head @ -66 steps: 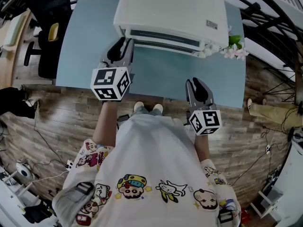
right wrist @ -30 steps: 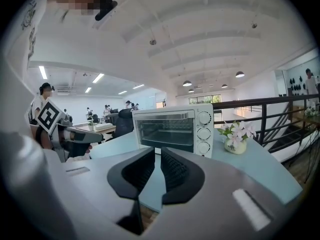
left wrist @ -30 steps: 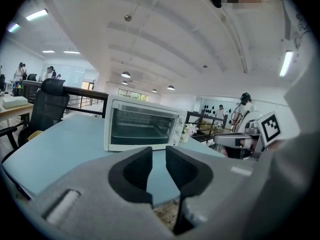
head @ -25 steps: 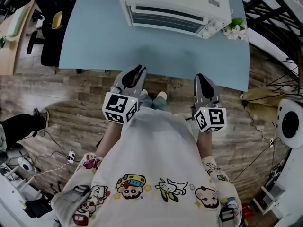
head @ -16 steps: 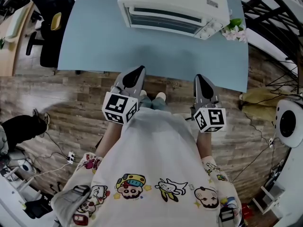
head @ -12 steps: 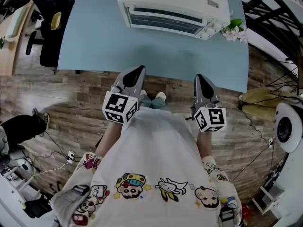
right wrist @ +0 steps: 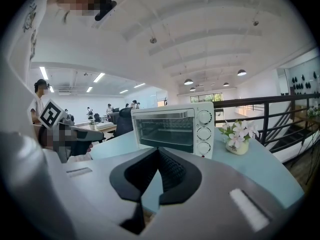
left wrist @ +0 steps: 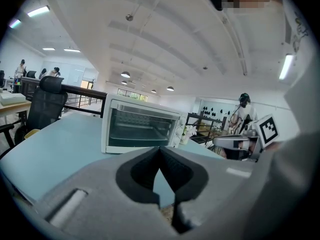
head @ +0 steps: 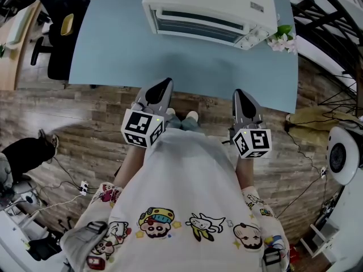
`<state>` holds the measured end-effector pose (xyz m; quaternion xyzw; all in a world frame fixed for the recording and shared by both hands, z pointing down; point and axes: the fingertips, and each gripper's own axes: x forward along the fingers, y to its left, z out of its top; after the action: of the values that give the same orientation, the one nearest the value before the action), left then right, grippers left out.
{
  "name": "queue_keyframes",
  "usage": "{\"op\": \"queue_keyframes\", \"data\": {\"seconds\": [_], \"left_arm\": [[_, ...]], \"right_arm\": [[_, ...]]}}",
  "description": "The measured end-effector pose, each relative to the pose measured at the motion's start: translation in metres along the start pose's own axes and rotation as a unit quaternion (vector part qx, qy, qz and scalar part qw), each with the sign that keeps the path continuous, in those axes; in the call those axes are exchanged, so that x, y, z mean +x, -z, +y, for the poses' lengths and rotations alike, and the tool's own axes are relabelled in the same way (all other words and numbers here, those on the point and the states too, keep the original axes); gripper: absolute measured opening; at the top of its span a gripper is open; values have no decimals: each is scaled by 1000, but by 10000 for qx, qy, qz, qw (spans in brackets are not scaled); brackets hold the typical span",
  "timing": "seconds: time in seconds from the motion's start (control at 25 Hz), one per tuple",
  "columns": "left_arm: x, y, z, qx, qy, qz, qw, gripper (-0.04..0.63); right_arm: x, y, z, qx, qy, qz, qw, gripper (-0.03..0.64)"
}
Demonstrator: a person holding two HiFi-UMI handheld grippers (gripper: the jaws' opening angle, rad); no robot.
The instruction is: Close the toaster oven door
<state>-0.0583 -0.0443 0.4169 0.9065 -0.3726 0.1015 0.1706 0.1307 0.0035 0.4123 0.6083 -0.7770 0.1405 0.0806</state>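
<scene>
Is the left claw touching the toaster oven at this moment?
Apart. The head view shows the left claw at the near edge of the table, with bare blue surface between it and the toaster oven.

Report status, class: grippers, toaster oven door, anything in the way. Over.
Left gripper and right gripper shut, empty, at near edge of table. Toaster oven door closed. Nothing in the way.
</scene>
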Motion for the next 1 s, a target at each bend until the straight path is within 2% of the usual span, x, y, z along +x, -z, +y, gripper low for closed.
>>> {"op": "queue_keyframes", "data": {"seconds": [1.0], "left_arm": [[4,-3,12,-52,-70,-3,10000,-2]], "right_arm": [[16,-2,6,-119,-142,122,9998,8]]}}
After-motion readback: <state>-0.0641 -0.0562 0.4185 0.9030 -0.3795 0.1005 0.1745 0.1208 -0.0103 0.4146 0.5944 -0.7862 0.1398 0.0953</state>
